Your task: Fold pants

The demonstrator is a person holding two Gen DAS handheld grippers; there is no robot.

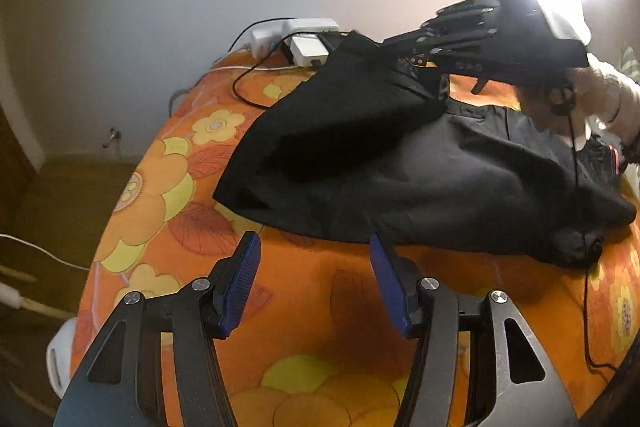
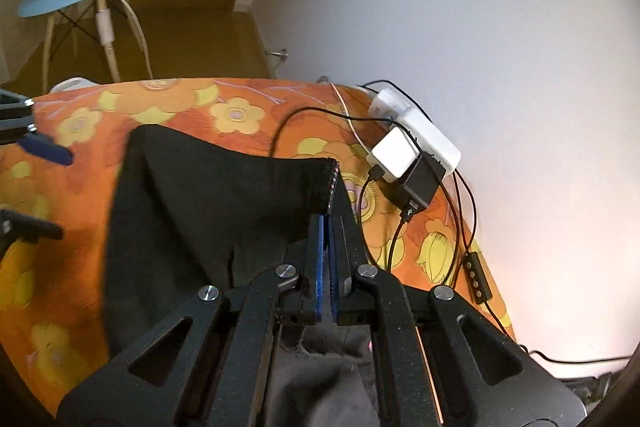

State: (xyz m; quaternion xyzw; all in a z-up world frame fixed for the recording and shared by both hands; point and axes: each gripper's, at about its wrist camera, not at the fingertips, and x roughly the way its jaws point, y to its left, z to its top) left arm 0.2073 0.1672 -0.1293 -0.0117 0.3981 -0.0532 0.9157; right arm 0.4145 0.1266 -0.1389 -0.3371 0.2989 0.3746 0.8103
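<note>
Pants [image 1: 400, 163], soft, floppy and black, lie on the flowery tabletop [image 1: 312, 291]; my right gripper [image 2: 328, 223] pinches one hem corner tight, my left gripper [image 1: 312, 283] waits half-wide, holding nothing, near the closer edge I'd grab next.

Support surface: desk covered by an orange cloth [image 1: 320, 283] printed with yellow and orange flowers. Lying directly on it: black fabric pants [image 1: 400, 179], spread across the middle, one corner lifted off. At the far edge by the wall: white power strip [image 2: 424, 135] with white and black plug adapters, thin black cables [image 2: 460, 227] trailing over the cloth.
</note>
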